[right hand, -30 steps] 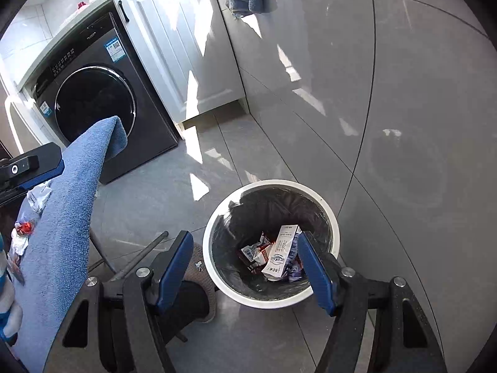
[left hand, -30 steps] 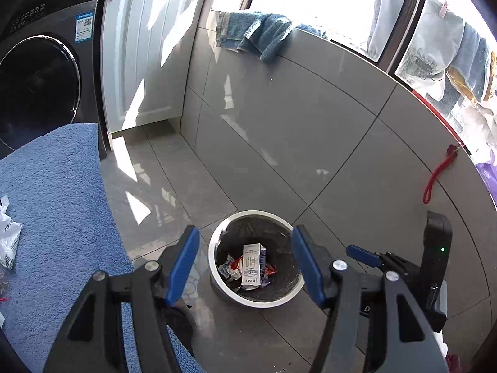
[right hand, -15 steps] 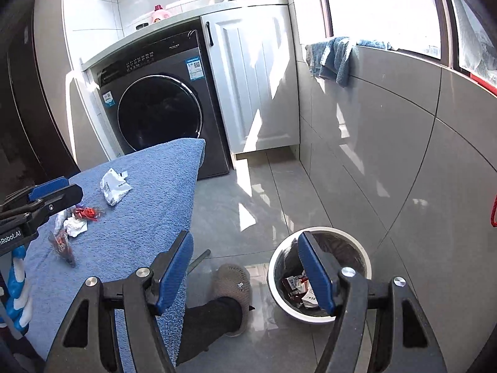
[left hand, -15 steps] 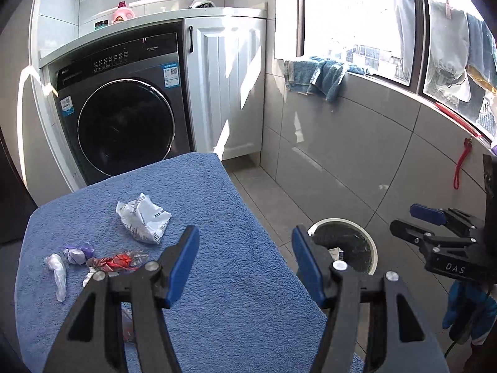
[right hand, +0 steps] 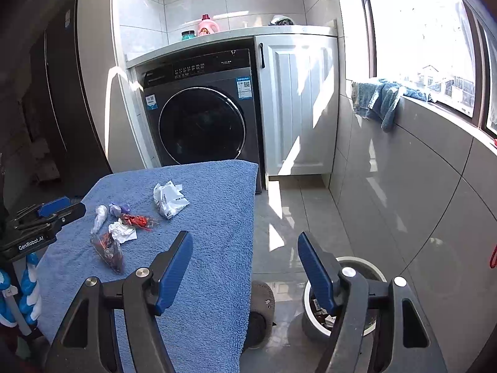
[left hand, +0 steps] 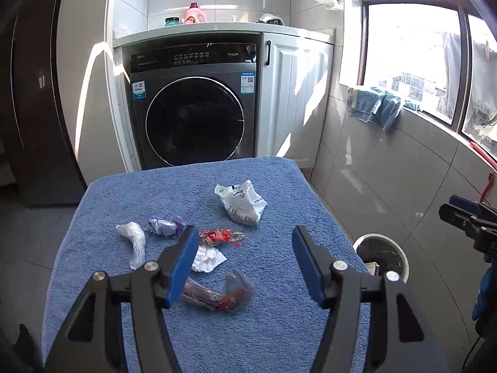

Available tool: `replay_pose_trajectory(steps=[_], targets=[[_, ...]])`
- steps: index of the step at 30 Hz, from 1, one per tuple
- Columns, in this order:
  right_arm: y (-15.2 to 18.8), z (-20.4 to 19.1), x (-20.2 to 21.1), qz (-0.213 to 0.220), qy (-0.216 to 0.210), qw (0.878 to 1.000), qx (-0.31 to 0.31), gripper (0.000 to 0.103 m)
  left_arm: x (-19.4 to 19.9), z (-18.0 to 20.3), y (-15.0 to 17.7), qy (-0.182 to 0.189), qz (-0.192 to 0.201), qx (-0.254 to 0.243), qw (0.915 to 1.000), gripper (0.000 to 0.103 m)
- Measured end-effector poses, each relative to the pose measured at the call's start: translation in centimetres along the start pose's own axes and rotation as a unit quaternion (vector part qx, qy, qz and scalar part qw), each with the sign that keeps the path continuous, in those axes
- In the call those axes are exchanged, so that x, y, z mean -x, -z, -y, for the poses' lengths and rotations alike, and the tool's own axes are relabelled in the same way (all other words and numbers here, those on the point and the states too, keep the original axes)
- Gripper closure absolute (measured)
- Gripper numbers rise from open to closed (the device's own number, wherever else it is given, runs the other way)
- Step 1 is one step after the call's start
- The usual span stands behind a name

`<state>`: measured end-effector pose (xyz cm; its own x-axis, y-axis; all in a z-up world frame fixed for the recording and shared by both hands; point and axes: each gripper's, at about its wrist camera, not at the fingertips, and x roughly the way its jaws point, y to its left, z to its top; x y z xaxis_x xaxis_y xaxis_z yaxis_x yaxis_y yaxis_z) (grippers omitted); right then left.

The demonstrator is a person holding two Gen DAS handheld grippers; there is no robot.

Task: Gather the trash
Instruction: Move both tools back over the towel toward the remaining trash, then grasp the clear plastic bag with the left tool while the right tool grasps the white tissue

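Several bits of trash lie on a blue towel-covered table [left hand: 273, 326]: a crumpled white printed bag [left hand: 243, 202], a purple wrapper [left hand: 164, 226], a clear plastic twist [left hand: 134, 242], a red wrapper [left hand: 219, 236], a white paper scrap [left hand: 207, 258] and a clear wrapper with red inside [left hand: 223, 293]. My left gripper [left hand: 245, 264] hovers open above the table's near part, nothing between its fingers. My right gripper [right hand: 245, 267] is open and empty past the table's right edge. The white-rimmed bin [right hand: 362, 303] stands on the floor at the right, with trash inside.
A dark washing machine [left hand: 192, 115] and a white cabinet [left hand: 295, 99] stand behind the table. A grey tiled wall [right hand: 419, 202] with a blue cloth [right hand: 379, 99] on the sill runs along the right. A slippered foot [right hand: 261, 304] stands beside the bin.
Both grippers have swung up and left from above the bin. The table with its trash now fills the views. Both stay open and empty.
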<state>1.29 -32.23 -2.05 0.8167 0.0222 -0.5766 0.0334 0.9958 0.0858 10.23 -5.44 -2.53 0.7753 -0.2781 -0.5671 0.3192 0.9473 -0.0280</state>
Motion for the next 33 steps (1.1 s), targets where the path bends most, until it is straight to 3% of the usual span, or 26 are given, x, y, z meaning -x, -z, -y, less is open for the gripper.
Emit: replay_pose_trajectory(steps=[16, 22, 24, 29, 33], targets=[[-2.1, -7.4, -0.3, 0.001, -0.031, 0.999, 0.024, 0.032, 2.7, -12.6, 4.7, -0.038, -0.012, 0.101, 0.9941, 0.042], [-2.4, -8.9, -2.2, -0.011, -0.046, 0.999, 0.025, 0.032, 2.2, -15.5, 6.4, -0.031, -0.033, 0.124, 0.9912, 0.042], [-2.5, -9.1, -3.3, -0.020, -0.052, 0.998, 0.025, 0.032, 1.6, -15.8, 6.7, -0.018, -0.042, 0.125, 0.9911, 0.042], [-2.5, -9.7, -6.1, -0.039, -0.070, 0.996, 0.029, 0.032, -1.3, -14.5, 6.9, 0.058, -0.082, 0.133, 0.9860, 0.042], [-2.3, -9.8, -8.7, -0.060, -0.083, 0.994, 0.035, 0.032, -4.3, -12.6, 7.0, 0.077, -0.112, 0.125, 0.9829, 0.042]])
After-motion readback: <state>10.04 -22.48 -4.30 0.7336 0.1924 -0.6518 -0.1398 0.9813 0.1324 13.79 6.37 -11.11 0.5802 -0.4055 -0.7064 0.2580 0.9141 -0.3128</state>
